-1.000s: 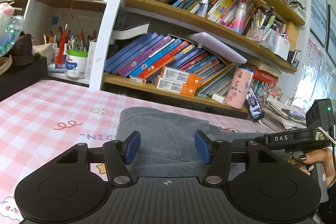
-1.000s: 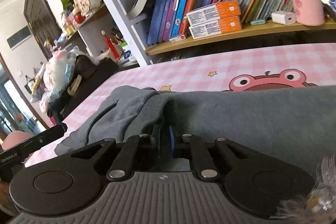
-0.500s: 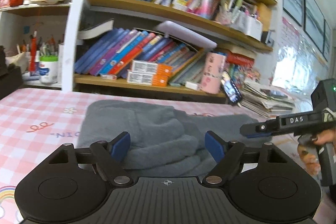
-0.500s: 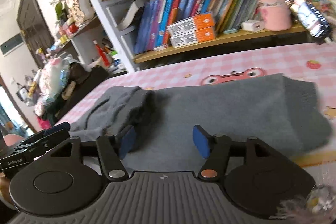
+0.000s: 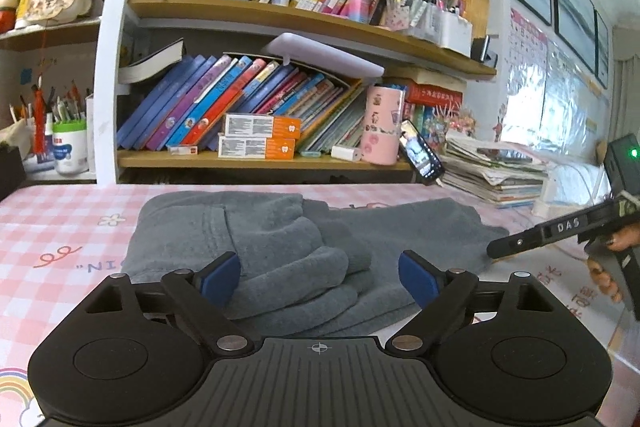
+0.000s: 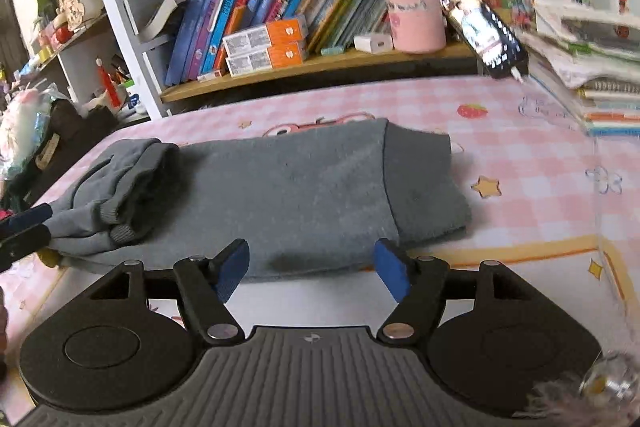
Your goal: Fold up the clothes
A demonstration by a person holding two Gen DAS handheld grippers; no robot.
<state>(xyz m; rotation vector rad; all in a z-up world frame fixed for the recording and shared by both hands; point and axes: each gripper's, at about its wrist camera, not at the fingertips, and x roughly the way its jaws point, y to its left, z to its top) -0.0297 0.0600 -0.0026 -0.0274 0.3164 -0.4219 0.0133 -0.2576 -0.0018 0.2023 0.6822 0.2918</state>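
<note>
A: We log the grey sweater (image 6: 304, 187) lying across the middle of the right wrist frame on the pink checked desk (image 6: 532, 195). It forms a long flat band, with its sleeves and ribbed cuffs (image 6: 120, 231) bunched in a heap at the left end.

B: Agreed. In the left wrist view the same heap (image 5: 288, 267) sits at centre, stacked in soft rolls. We judge it a thick, light knit: limp, not slippery, nothing fragile. It will sag and drag if lifted by one point.

A: So we would take it at an edge or corner of the flat band, both layers together, rather than at the loose cuffs. Whether another fold is due or it lies finished, we cannot tell.

B: Fingers. Left gripper (image 5: 319, 277): blue pads spread wide, nothing between them, poised just short of the heap.

A: Right gripper (image 6: 312, 275): pads likewise spread, empty, at the near edge of the band, seemingly not touching it.
</note>
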